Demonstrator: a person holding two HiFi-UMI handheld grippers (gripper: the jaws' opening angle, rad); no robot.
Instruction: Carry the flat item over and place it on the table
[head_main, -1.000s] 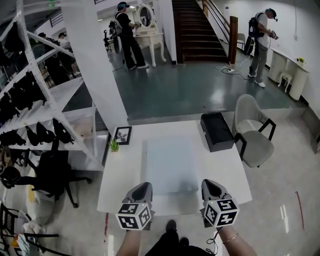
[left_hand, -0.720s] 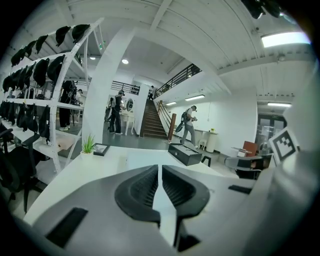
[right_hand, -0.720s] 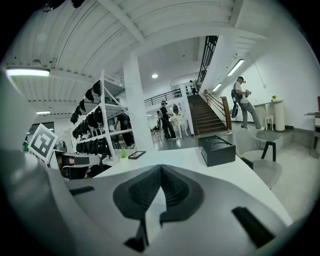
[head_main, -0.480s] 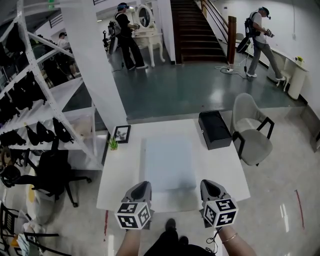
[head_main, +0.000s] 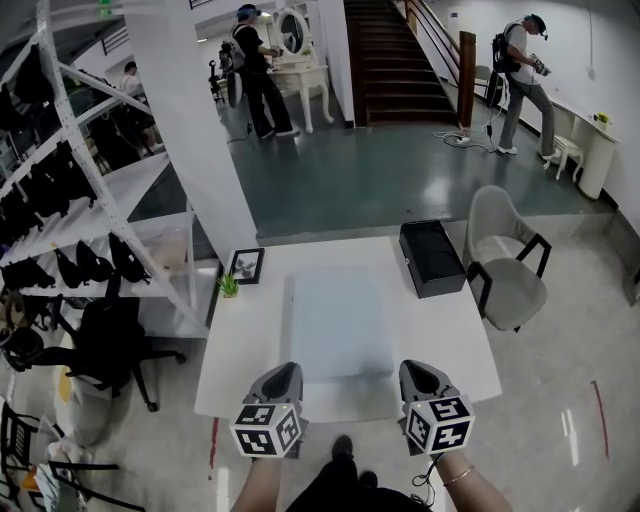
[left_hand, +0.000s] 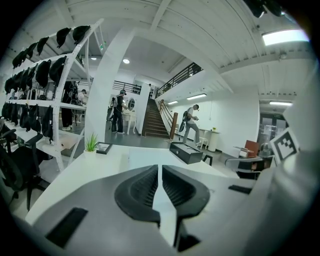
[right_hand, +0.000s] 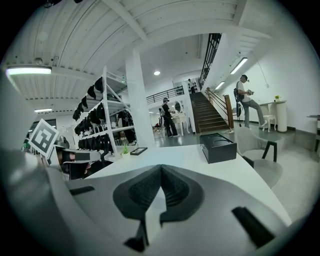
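Barely anything had shifted over the last second. The pale blue-grey rectangular flat panel lay in the same spot on the white worktop as before, holding its place relative to the black oblong box at the far right corner and the small dark picture frame at the far left. Our left claw and right claw had stayed where they were, one just beside each near corner of the panel. Both were fully pinched together. In each gripper view the ribbed black pads met along a thin seam, and we could make out nothing caught between them. The only clear movement was a person in the background, walking by the far wall.

From this we judged that the panel was already set down and resting on its own, so the placing itself looked done. What seemed left was to draw the claws back from the worktop edge.

The panel lay flat, face up, its edges roughly square with the edges of the worktop. Its long axis ran straight away from us, from the near edge towards the far edge. One short edge faced us between the two claws, and the other pointed at the staircase beyond.
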